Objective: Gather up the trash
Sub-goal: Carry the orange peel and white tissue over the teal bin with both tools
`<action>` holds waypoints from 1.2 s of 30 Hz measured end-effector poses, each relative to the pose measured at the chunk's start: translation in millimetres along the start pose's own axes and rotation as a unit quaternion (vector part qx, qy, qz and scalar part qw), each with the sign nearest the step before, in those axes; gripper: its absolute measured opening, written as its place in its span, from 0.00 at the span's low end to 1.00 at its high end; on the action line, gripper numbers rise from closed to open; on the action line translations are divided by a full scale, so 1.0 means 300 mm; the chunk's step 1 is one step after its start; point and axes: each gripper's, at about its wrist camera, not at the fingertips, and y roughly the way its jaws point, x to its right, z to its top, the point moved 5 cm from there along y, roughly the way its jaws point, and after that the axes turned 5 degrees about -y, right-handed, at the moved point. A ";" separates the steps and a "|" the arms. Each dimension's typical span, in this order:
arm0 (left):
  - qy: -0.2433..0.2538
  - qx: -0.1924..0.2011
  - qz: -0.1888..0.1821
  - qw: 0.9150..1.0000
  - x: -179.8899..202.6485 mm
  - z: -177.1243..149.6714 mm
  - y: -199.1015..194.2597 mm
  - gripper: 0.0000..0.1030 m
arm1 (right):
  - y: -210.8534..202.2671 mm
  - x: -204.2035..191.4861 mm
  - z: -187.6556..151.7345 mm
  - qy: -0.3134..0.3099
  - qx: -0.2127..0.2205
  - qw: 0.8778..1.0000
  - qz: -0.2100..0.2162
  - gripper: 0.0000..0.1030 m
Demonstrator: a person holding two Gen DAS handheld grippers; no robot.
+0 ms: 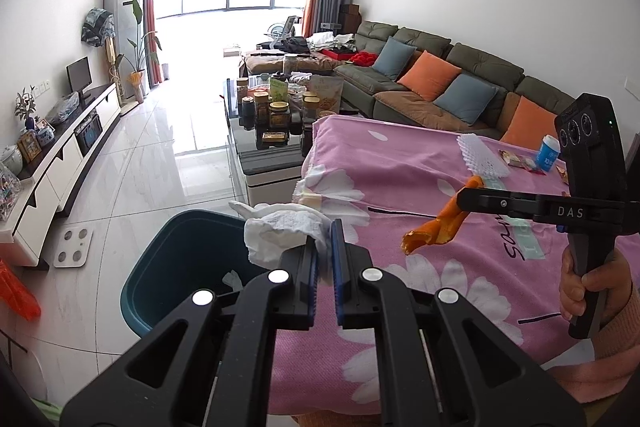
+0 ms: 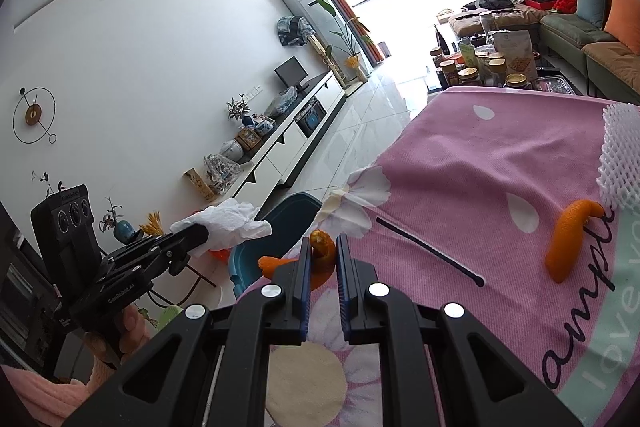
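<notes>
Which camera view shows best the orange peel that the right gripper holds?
The left wrist view shows it best: the orange peel hangs in full side view from the right gripper, above the pink cloth. In the right wrist view the gripper's own fingers hide most of the peel.

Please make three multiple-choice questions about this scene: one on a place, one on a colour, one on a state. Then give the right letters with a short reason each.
1. Where is the bin?
A. on the sofa
B. on the floor beside the pink cloth
C. on the TV cabinet

2. What colour is the peel in the right gripper?
A. orange
B. green
C. white

3. What is the left gripper's state?
A. open and empty
B. shut on a tissue
C. shut on a cup

Answers:
1 B: the bin stands on the tiles by the pink cloth.
2 A: the right gripper holds the orange peel.
3 B: the left gripper pinches the tissue.
</notes>
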 end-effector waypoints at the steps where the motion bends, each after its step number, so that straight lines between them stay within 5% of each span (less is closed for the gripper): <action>1: -0.002 0.000 0.002 1.000 -0.010 0.001 -0.001 0.07 | 0.004 -0.002 -0.001 0.000 -0.001 1.000 0.002 0.10; 36: -0.034 -0.016 0.043 0.998 -0.144 -0.025 0.061 0.07 | 0.169 -0.104 0.044 -0.024 -0.031 0.999 0.031 0.10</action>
